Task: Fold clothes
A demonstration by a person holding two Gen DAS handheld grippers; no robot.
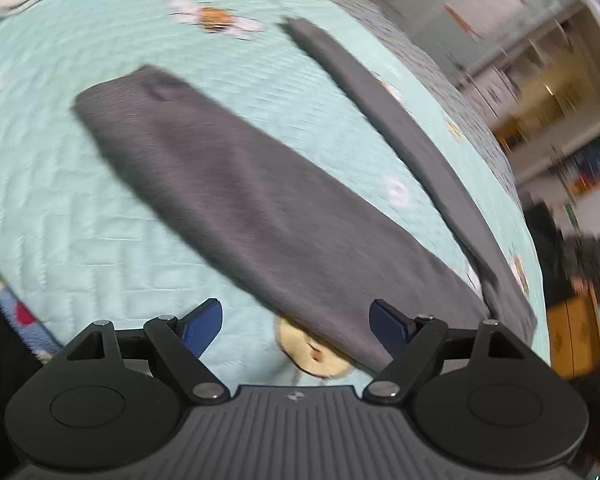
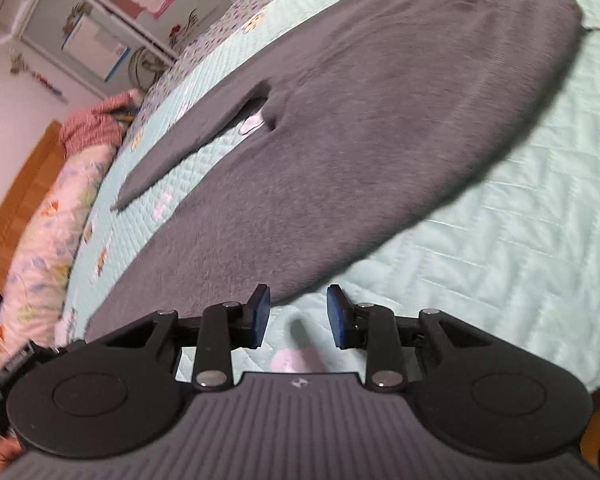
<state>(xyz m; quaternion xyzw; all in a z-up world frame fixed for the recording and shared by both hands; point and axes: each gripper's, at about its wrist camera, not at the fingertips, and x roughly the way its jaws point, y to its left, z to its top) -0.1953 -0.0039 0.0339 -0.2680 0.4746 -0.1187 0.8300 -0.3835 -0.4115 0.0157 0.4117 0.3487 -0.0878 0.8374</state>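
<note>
Nearest the viewer, the left tool stands with its blue pads spread wide and nothing between them, hovering over the near end of the garment; the right tool is set narrower, a plain gap between its pads and likewise empty, poised just off the garment's near edge.

Bed: a mint-green quilted cover with printed flowers and bees carries the work, giving a broad, soft, flat surface on which cloth can be spread and smoothed.

Garment: a dark grey knit top, lying flat on the bed. In the left wrist view its body appears as a long narrow panel, probably already folded lengthwise. A sleeve runs out separately along the far side of the body, apart from it over most of its length and meeting it near the bed's edge; it seems left straight so it can be laid over the body in one sweep.

Label: a small pale tag shows in the opening where sleeve and body part.

Judged stage: between grasps, both tools free and lining up on the garment's near end for the next fold. Both views are motion-blurred, so fine creases cannot be read.
</note>
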